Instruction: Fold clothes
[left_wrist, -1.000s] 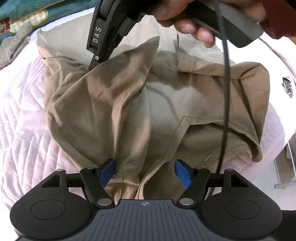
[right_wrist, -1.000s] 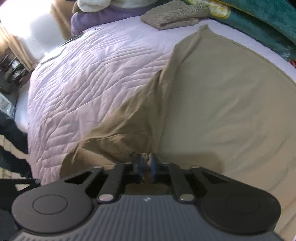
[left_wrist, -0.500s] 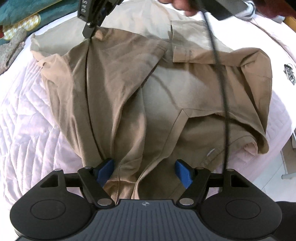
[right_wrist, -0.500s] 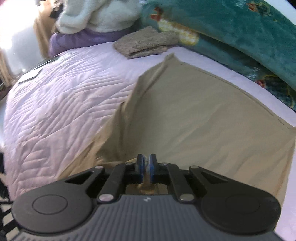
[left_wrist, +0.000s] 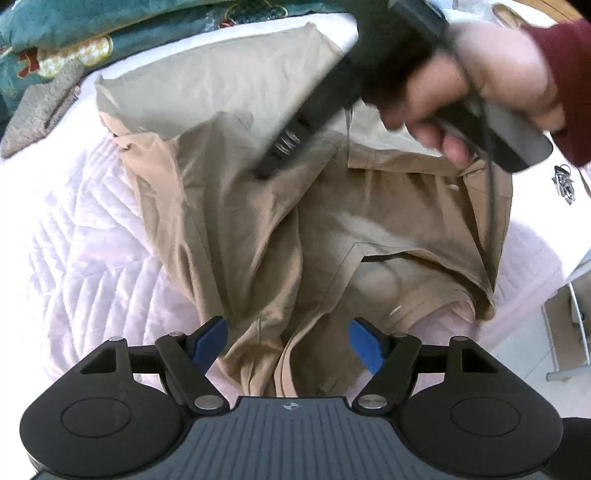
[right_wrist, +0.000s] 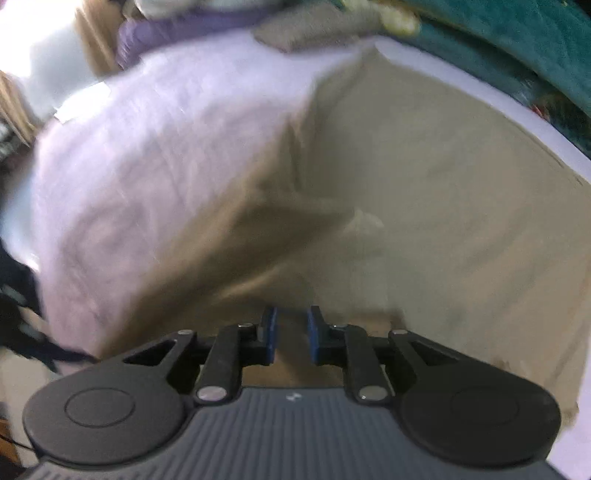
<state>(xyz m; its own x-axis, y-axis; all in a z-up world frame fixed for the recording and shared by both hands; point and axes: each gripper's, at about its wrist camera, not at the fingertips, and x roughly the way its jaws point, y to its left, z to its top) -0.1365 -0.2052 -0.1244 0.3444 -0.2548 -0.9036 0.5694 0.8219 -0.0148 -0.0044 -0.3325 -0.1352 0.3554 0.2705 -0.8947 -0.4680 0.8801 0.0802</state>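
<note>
A tan garment (left_wrist: 258, 221) lies crumpled on the pink quilted bed (left_wrist: 74, 258), one flap folded over its left half. My left gripper (left_wrist: 287, 339) hangs open just above the garment's near end, cloth below the blue pads (left_wrist: 210, 336) but not pinched. A hand (left_wrist: 480, 85) in a maroon sleeve holds my right gripper (left_wrist: 269, 166) over the garment's far part, blurred by motion. In the right wrist view my right gripper (right_wrist: 291, 332) has its jaws opening, a narrow gap between the pads, and the tan garment (right_wrist: 406, 184) lies below with nothing gripped.
A teal patterned blanket (left_wrist: 55, 37) and a grey knitted piece (left_wrist: 44, 107) lie at the bed's far edge. A purple and white pile (right_wrist: 192, 18) sits at the far corner. The bed's right edge drops to the floor (left_wrist: 535, 350).
The right gripper was shut on a fold of the garment and carried it across; its pads have parted and the fold lies down. The left gripper has risen a little.
</note>
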